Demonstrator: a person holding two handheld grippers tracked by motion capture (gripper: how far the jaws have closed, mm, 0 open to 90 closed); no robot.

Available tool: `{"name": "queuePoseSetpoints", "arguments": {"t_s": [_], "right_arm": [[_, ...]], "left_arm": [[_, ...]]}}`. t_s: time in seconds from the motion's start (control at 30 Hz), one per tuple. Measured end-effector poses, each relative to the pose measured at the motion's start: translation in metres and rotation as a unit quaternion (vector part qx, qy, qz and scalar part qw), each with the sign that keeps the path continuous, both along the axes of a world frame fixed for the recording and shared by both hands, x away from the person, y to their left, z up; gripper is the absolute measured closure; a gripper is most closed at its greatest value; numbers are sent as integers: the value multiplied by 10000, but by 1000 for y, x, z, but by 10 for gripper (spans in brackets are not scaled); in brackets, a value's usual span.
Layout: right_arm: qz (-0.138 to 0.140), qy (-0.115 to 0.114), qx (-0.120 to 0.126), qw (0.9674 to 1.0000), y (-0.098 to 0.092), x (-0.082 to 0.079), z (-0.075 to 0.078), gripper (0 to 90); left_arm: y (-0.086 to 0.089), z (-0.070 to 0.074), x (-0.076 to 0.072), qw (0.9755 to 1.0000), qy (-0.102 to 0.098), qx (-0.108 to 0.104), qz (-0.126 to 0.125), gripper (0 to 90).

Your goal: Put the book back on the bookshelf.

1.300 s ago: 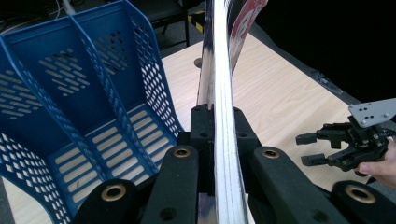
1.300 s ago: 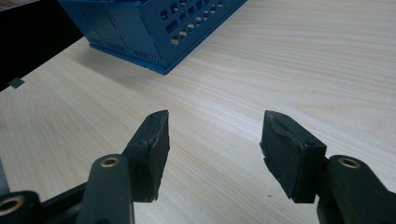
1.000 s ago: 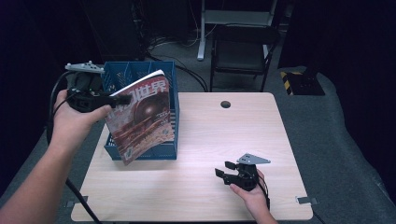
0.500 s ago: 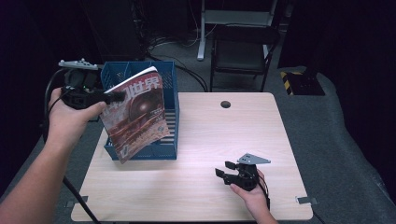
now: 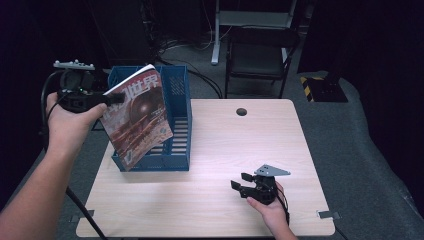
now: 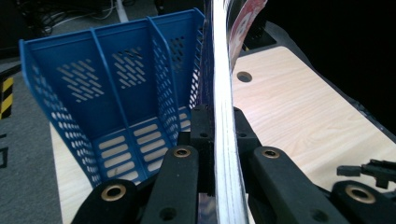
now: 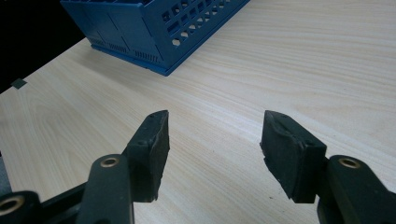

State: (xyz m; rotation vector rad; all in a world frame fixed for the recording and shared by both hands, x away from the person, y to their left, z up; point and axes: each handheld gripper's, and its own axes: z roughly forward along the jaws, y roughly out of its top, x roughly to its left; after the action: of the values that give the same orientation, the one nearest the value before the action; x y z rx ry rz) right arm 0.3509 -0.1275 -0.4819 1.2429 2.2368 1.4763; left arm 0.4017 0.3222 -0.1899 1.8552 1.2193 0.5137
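The left gripper [image 5: 107, 98] clamps the magazine [image 5: 140, 120] by its top edge above the blue file rack [image 5: 177, 125]; thin and floppy, it likely sags. The right gripper [image 5: 242, 182] rests open.

We see a light wooden table [image 5: 220, 150] with a round cable hole [image 5: 241, 111] near its far edge. Beyond it stands a dark chair [image 5: 257, 55], beside a yellow-and-black striped block [image 5: 320, 85] on the grey floor [image 5: 365, 165].
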Motion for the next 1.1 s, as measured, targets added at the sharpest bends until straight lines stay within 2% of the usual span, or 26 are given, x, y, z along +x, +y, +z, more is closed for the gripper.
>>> {"name": "queuePoseSetpoints", "arguments": {"t_s": [0.5, 0.53, 0.57, 1.1], "right_arm": [[23, -7, -12, 10000, 1, 0, 0, 415], [19, 6, -9, 10000, 1, 0, 0, 415], [12, 1, -6, 10000, 1, 0, 0, 415], [21, 6, -7, 10000, 1, 0, 0, 415]], "left_arm": [[21, -1, 10, 9991, 50, -101, 403, 841], [22, -2, 11, 9988, 1, -125, 470, 841], [23, -1, 12, 9987, 57, -143, 481, 841], [23, -4, 29, 9971, 13, -108, 754, 841]]}}
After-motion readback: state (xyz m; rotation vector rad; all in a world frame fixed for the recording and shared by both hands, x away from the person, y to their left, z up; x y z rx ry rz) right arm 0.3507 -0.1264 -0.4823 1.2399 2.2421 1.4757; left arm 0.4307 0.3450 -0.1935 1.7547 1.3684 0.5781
